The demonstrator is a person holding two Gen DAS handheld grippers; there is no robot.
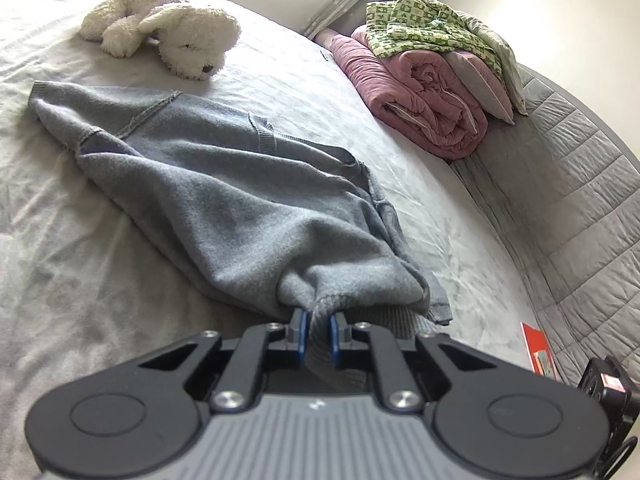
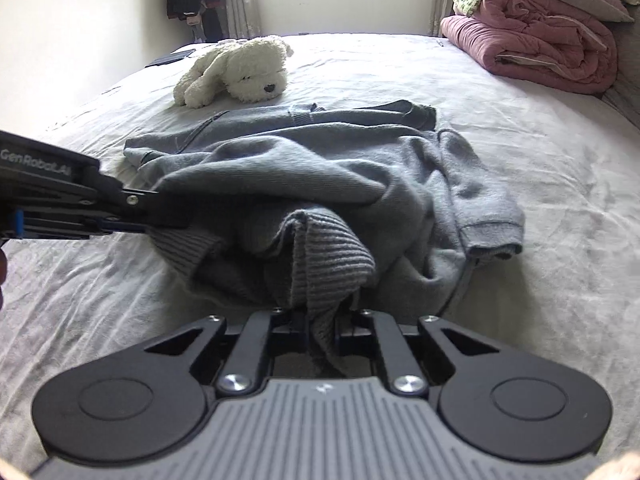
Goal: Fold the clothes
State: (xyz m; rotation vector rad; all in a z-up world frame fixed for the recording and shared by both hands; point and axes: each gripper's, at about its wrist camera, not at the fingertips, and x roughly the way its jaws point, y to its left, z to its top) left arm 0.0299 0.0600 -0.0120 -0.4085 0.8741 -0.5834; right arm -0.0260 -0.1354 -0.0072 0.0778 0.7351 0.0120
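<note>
Two pairs of tongs grip one grey sweater (image 2: 320, 176) that lies bunched on the bed (image 2: 540, 208). The left tongs (image 1: 319, 334) are pinched on its ribbed hem, which is drawn up off the sheet; the right tongs (image 2: 322, 322) are clamped on another stretch of the same ribbed edge — a cuffed sleeve trails to the right. Beyond the sweater rests a white plush dog (image 2: 236, 74). At the bed's far right corner sits a rolled pink quilt (image 2: 552, 48) with a green patterned blanket (image 1: 432, 26) piled on top of it.

Sweater (image 1: 224, 184) before plush dog (image 1: 168, 28)
</note>
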